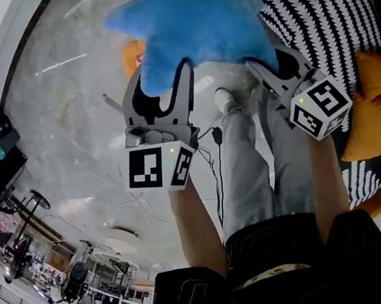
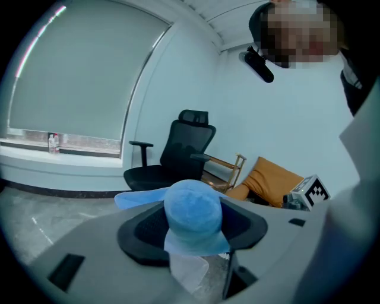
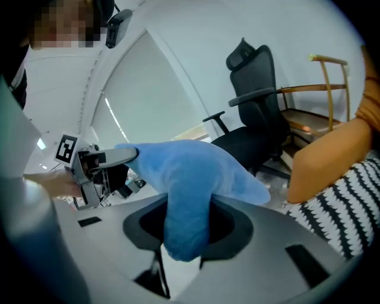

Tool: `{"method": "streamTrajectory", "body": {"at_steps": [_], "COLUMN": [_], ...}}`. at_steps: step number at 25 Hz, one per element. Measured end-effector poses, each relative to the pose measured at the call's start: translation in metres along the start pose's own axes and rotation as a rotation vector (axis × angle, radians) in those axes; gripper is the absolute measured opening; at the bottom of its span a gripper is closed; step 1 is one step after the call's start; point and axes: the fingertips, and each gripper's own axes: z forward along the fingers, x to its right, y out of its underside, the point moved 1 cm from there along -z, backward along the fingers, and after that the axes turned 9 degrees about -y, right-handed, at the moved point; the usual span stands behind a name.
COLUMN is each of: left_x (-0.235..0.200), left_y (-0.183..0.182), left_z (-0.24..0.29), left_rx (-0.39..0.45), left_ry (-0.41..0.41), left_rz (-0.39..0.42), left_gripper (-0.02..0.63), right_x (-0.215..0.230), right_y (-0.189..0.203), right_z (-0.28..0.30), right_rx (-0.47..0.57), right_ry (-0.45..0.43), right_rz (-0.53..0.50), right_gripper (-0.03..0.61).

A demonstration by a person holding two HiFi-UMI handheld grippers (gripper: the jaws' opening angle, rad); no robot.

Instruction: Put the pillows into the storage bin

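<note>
Left gripper (image 1: 165, 82) and right gripper (image 1: 269, 62) jaws are clamped on squashy, light arms of the blue plush star pillow (image 1: 188, 24).

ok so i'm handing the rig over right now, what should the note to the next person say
Grippers: the left gripper has its jaws shut on one arm of the blue star-shaped plush pillow; the right gripper has its jaws shut on another arm.
Things: that pillow is held up between the two. The black-and-white patterned pillow and the orange pillows lie at the right.
Done: the blue one is picked up.
Left: the storage bin is in no view; find it, drop this pillow in, then fetch the others.
</note>
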Motion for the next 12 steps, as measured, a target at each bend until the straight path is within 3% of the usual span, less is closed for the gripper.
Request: {"method": "streamTrajectory", "body": {"at_steps": [7,10,12], "left_x": [-0.088,-0.126,-0.139], "left_y": [0.024,0.054,0.073], "left_z": [-0.05,-0.066,-0.078], "left_rx": [0.011,-0.065,-0.114], "left_ry": [-0.191,-0.349,-0.391], "left_rz": [-0.098,-0.075,-0.086], "left_gripper": [0.258,0.328,0.35], "right_x": [-0.051,-0.05,-0.044], "right_y": [0.009,0.019,0.02], "right_z": [0.074,0.102,0.11], "right_rx": [-0.099,-0.158,-0.171], "right_ry": [-0.111,-0.056,-0.008], "right_rz": [-0.084,-0.12,-0.123], "right_gripper": [0.15,0.261,0.262]}}
